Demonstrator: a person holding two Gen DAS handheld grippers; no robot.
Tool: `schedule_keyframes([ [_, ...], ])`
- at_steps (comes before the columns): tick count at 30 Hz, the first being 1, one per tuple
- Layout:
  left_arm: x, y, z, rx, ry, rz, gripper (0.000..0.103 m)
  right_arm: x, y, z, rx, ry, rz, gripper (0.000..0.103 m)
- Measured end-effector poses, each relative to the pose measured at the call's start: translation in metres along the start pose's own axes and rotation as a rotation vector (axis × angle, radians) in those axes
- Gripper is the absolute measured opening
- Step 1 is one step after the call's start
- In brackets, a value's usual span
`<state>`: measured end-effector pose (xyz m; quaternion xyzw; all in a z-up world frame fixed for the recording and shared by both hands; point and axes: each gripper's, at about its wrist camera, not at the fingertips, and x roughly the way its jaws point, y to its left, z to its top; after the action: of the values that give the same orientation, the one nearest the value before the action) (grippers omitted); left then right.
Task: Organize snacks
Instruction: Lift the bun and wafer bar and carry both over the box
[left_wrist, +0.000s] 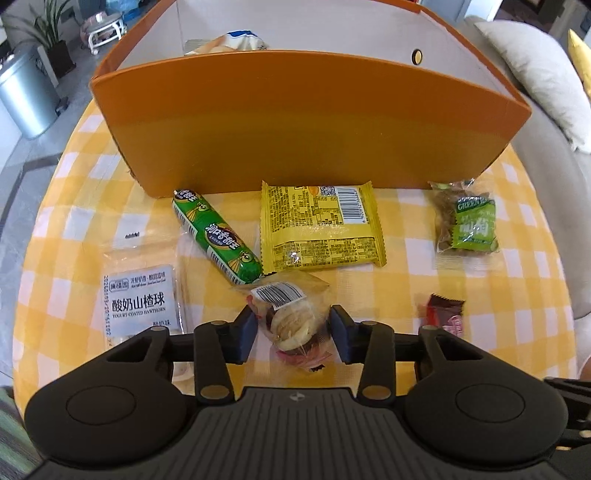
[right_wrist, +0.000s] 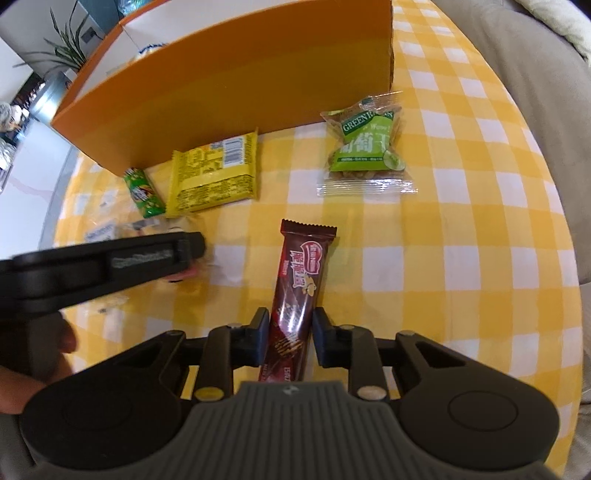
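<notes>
My left gripper (left_wrist: 294, 330) is open, its jaws on either side of a clear pastry packet (left_wrist: 291, 317) with a barcode, not clamped on it. My right gripper (right_wrist: 290, 336) closes on a brown chocolate wafer bar (right_wrist: 301, 280), its pads touching the bar's sides. An orange box (left_wrist: 306, 129) stands behind the snacks, with a bag inside. On the yellow checked cloth lie a green sausage (left_wrist: 216, 236), a yellow packet (left_wrist: 319, 225), a green raisin packet (left_wrist: 467, 221) and a white hawthorn packet (left_wrist: 142, 295). The bar's end shows in the left view (left_wrist: 441, 312).
The left gripper's body (right_wrist: 99, 266) crosses the left of the right wrist view. The raisin packet (right_wrist: 365, 147) and yellow packet (right_wrist: 212, 173) lie beyond the bar. A beige sofa cushion (left_wrist: 535, 74) is right of the table; a metal bin (left_wrist: 26, 92) stands on the floor left.
</notes>
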<state>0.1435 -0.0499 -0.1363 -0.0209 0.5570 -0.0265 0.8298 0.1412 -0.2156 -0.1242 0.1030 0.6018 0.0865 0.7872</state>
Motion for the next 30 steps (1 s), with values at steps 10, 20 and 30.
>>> schedule_keyframes([
  [10, -0.030, 0.001, -0.015, 0.041, -0.030, -0.016, 0.045, -0.020, -0.007, -0.001, 0.036, -0.051, -0.007, 0.022],
  [20, -0.087, 0.009, 0.000, 0.005, -0.163, -0.070, 0.045, -0.063, 0.002, 0.006, -0.013, -0.199, 0.016, 0.022],
  [30, -0.130, -0.001, 0.043, 0.076, -0.293, -0.080, 0.045, -0.116, 0.003, 0.033, -0.003, -0.409, 0.066, 0.022],
])
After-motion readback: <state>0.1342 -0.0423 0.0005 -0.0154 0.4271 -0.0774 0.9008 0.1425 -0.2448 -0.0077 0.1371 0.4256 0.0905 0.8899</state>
